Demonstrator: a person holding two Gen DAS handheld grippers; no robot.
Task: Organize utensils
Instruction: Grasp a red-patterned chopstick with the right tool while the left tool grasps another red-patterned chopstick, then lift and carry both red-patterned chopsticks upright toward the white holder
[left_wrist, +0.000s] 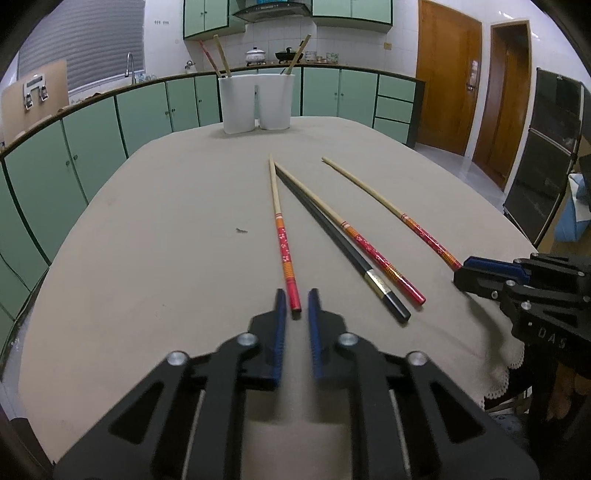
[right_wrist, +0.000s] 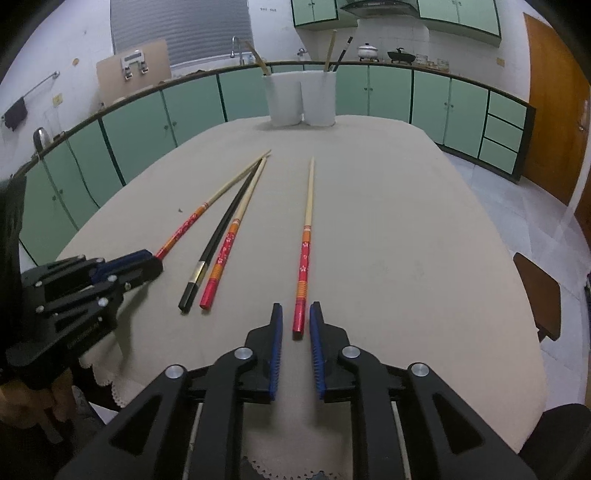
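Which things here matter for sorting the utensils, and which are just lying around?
Part of the job:
four chopsticks on the table: left, black, middle red, right
white holder
left gripper
right gripper

Just around:
pot
wok
tablecloth

Pretty clearly a home kitchen. Straight ahead of the claw, past the table (left_wrist: 155, 206) with its beige cloth, there's a long run of mint-green base cabinets (left_wrist: 147, 107) under a dark countertop. Further back sits a stove with a white pot (left_wrist: 255, 55) and a black wok (left_wrist: 288, 55) under a range hood (left_wrist: 273, 9). A sink faucet (left_wrist: 129, 66) is off to the left, wooden doors (left_wrist: 448, 74) to the right.
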